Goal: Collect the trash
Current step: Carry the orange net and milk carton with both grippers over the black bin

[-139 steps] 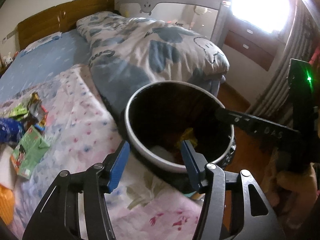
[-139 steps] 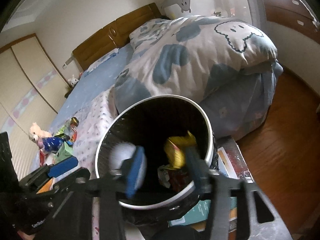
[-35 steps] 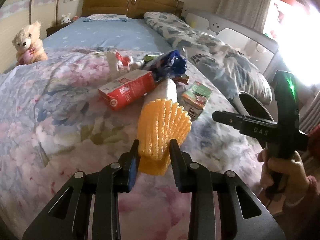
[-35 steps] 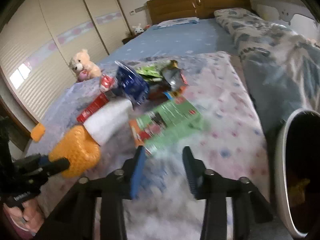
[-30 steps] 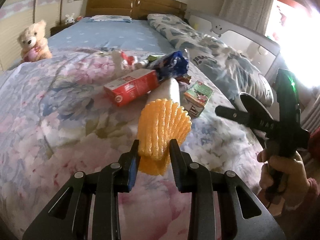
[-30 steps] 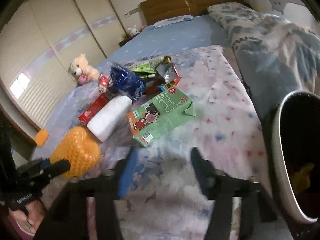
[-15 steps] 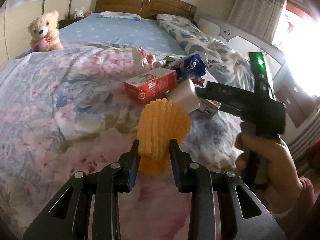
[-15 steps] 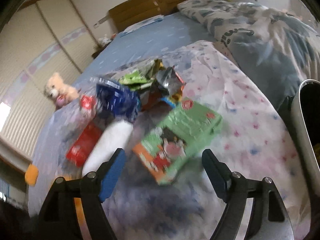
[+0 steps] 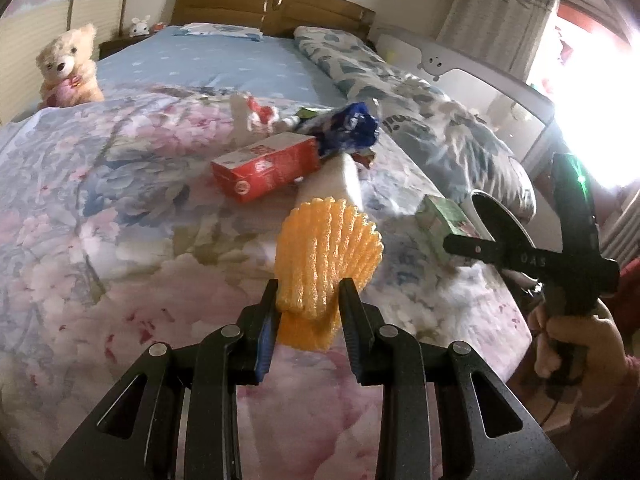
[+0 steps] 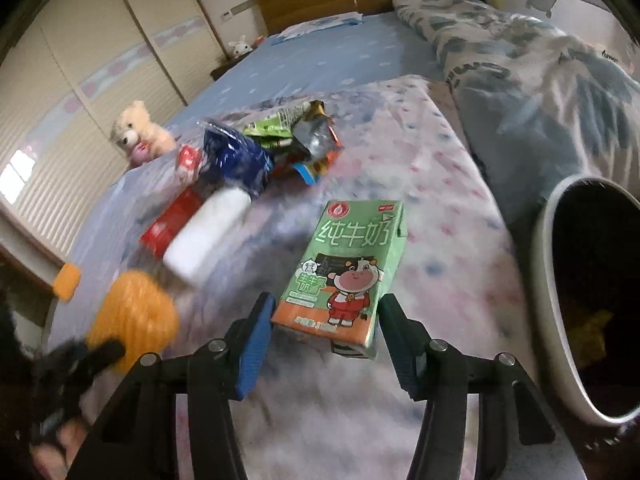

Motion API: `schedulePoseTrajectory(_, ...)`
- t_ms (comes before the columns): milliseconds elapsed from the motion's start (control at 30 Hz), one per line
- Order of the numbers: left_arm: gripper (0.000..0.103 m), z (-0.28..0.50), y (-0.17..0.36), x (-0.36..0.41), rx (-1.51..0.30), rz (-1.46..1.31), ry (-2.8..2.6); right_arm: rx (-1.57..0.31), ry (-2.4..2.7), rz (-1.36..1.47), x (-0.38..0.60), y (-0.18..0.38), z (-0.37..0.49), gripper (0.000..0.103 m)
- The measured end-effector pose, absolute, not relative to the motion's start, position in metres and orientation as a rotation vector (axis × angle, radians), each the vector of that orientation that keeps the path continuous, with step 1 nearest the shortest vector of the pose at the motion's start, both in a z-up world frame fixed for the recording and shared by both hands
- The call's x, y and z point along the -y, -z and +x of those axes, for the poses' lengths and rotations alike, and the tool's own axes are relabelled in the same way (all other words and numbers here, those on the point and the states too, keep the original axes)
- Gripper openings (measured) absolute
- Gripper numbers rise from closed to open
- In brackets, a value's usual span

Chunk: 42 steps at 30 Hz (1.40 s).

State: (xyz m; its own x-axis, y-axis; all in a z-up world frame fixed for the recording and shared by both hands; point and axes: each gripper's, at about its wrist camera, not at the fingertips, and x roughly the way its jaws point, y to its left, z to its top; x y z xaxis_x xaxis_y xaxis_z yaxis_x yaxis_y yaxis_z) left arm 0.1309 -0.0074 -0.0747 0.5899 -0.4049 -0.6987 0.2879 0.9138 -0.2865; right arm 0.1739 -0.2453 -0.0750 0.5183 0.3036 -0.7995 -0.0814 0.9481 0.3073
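Since half a second earlier, right gripper had closed in on the green milk carton; the carton's near end now sat between its wide-open jaws, nothing gripped yet. Judged a straddle ahead of the squeeze, jaws set across the narrow width so the box would not skid on the quilt.

Left gripper was clamped on the orange foam net, pinched at its lower end, the ribbed fan standing upright above the jaws and clear of the bed. Likely held raised so it could go to the bin together with the carton.

Carton lay flat near the bed's right edge, printed face up. Just beyond that edge stood the trash bin, mouth open, something yellow inside.

Further in, toward the bed's middle: white foam roll, touching a red carton. Behind these a blue bag and a heap of crumpled wrappers, still to collect.

Far left edge: teddy bear, not trash.
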Motion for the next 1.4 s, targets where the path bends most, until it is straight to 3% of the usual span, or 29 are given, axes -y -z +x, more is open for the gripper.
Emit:
schedulePoseTrajectory(133, 0.028, 0.129, 0.075, 0.017, -0.857, -0.137, 0.418, -1.004, -0.167, 0.268, 0.258, 0.076, 0.162, 0.060)
schedulePoseTrajectory(233, 0.028, 0.126, 0.073, 0.021, -0.856, -0.129, 0.419, -0.969, -0.141, 0.323, 0.257, 0.077, 0.162, 0.078)
schedulePoseTrajectory(300, 0.028, 0.124, 0.071, 0.023, -0.853, -0.124, 0.419, -0.945, -0.095, 0.299, 0.250, 0.079, 0.168, 0.078)
schedulePoseTrajectory(400, 0.028, 0.122, 0.067, 0.028, -0.845, -0.115, 0.422, -0.944, -0.047, 0.268, 0.246, 0.089, 0.176, 0.069)
schedulePoseTrajectory(433, 0.028, 0.121, 0.065, 0.030, -0.842, -0.110, 0.425, -0.931, -0.024, 0.243, 0.247, 0.090, 0.175, 0.053)
schedulePoseTrajectory(533, 0.028, 0.119, 0.063, 0.039, -0.840, -0.094, 0.444, -0.919, -0.046, 0.271, 0.256, 0.088, 0.169, 0.048)
schedulePoseTrajectory(1400, 0.028, 0.113, 0.047, 0.192, -0.841, 0.109, 0.671, -0.747, 0.012, 0.481, 0.381, 0.048, 0.075, 0.048)
